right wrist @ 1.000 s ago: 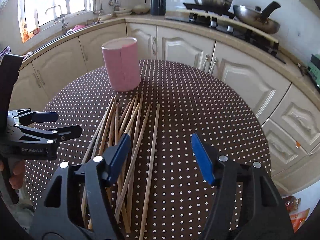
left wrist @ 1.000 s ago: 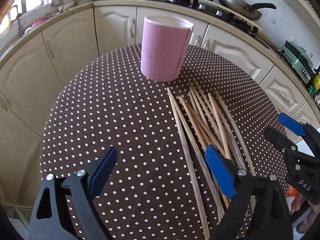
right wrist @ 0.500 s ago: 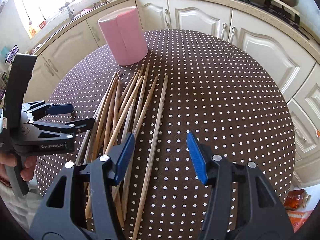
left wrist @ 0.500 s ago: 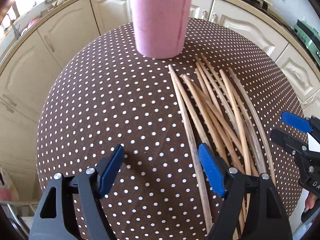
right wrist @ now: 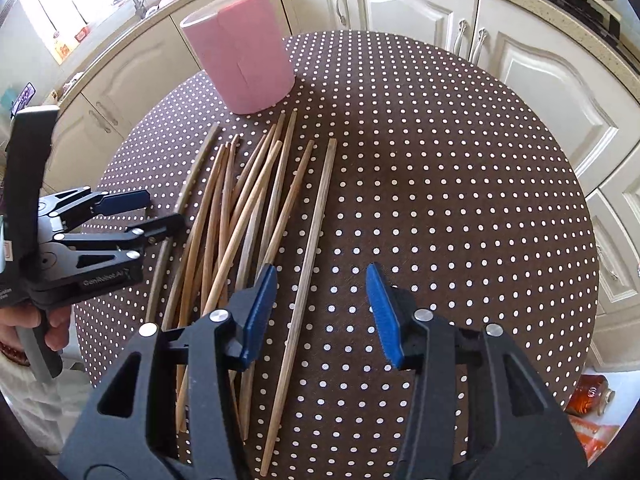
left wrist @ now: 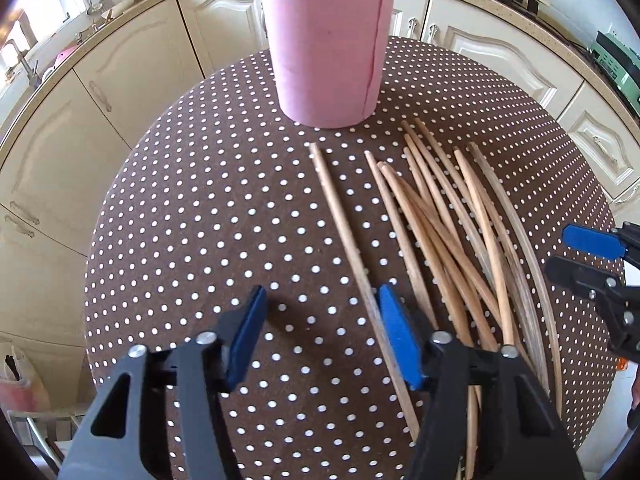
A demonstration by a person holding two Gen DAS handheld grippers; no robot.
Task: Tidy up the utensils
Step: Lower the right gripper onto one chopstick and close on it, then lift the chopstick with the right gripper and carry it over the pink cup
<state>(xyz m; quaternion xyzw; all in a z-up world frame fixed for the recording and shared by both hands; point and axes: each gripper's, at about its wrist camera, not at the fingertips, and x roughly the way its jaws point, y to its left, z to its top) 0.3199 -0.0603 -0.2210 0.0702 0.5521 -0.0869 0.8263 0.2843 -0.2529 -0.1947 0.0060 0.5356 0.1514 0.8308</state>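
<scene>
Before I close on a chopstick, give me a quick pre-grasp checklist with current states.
1. Left gripper open and empty: ok.
2. Right gripper open and empty: ok.
3. Lone wooden chopstick lies between the right gripper's fingers: ok.
4. Pink cylindrical holder upright on the brown polka-dot table: ok.
5. Holder interior free: cannot tell.
6. Pile of wooden chopsticks untangled: not ok, they cross.

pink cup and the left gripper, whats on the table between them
Only bare dotted tablecloth, in the left wrist view: pink cup stands beyond the open left gripper, and the chopsticks lie off to the right.
</scene>
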